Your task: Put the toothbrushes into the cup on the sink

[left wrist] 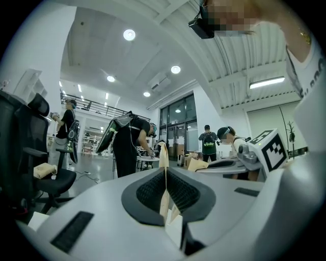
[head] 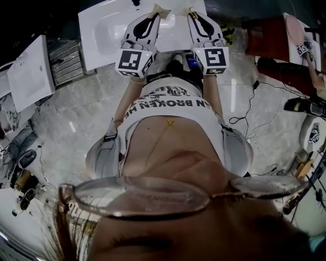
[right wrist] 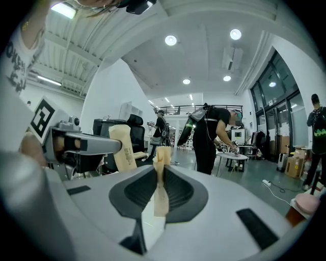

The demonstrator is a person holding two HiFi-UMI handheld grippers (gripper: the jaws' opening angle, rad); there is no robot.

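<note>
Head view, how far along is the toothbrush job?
Done: nothing visible; no toothbrush or cup shows. In hand: nothing; the left hand-held gripper and right hand-held gripper are both shut and empty, at the glossy white sink basin. Left: picking up every toothbrush and cupping it.

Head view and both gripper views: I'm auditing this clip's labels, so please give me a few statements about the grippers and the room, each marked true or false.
1. The left gripper and the right gripper both point toward the white sink. True.
2. The left gripper's jaws stand wide apart. False: they are closed together.
3. Each gripper carries a marker cube. True: the right gripper's cube shows beside it.
4. The person holding the grippers is alone in the room. False: other people stand in the background, one of them bent over a small table.
</note>
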